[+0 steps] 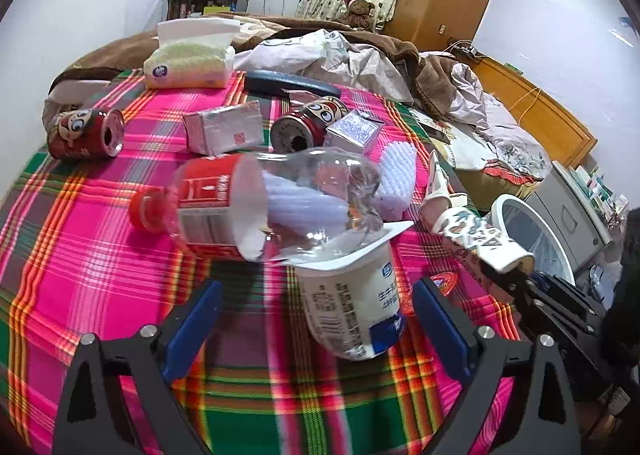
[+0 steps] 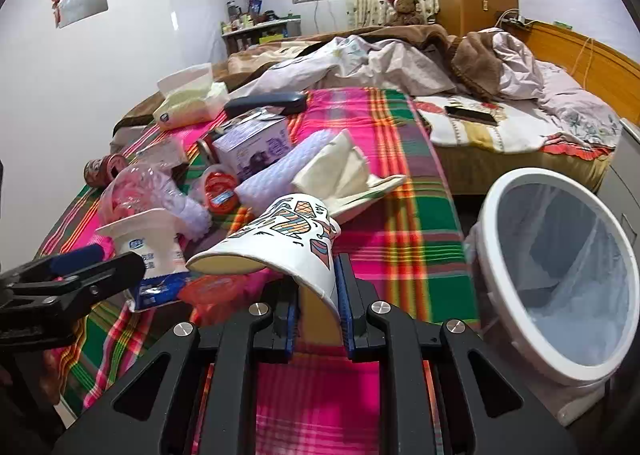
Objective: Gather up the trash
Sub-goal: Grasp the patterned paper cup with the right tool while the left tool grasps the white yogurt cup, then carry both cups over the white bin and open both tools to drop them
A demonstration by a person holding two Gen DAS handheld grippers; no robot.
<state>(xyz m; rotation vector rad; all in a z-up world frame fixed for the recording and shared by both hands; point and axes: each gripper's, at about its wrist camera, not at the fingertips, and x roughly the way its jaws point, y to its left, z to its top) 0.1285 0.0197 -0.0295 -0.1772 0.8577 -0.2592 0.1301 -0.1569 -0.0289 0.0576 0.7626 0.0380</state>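
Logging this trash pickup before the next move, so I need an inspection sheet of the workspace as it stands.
Surface: plaid cloth spread on the bed.
Job's things: patterned paper cup, squashed; yogurt cup; clear plastic bottle lying down; two red cans; cartons; white lined bin beside the bed.
Clutter: tissue pack, dark case, phone.
Grippers: right gripper shut on the paper cup; left gripper open around the yogurt cup.
Cables: yellow cord over the headboard.
Surroundings: rumpled bedding, teddy bear, wardrobe.

Each tool is black framing (silver screws showing) with blue finger pads.
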